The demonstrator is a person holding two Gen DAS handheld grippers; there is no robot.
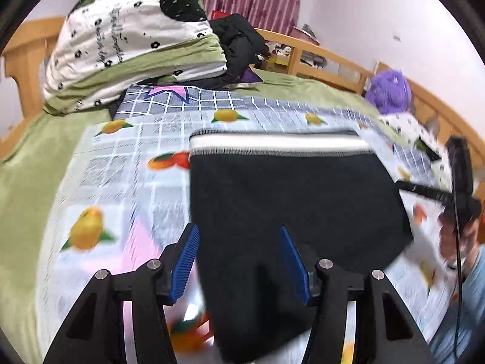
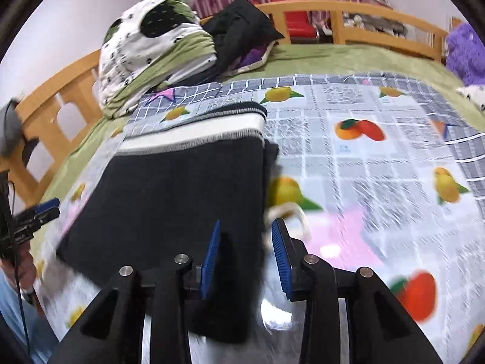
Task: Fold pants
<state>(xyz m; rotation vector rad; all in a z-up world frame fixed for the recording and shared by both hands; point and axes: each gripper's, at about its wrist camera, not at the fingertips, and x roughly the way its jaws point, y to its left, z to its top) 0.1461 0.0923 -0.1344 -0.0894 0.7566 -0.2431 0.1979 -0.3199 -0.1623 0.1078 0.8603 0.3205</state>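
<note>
On the bed (image 2: 333, 57), over a fruit-print sheet (image 2: 379, 163), the dark pants (image 1: 291, 194) lie folded with the striped waistband (image 1: 279, 144) at the far end. The left tongs (image 1: 239, 261) stand spread, the near pants edge between the blue pads (image 1: 185, 267) without being pinched. The right tongs (image 2: 245, 261) are also spread, fabric lying loose between them, and a white drawstring (image 2: 291, 212) trails just beside the right pad.

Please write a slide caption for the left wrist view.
Open left gripper over folded black pants on fruit-print sheet.
</note>
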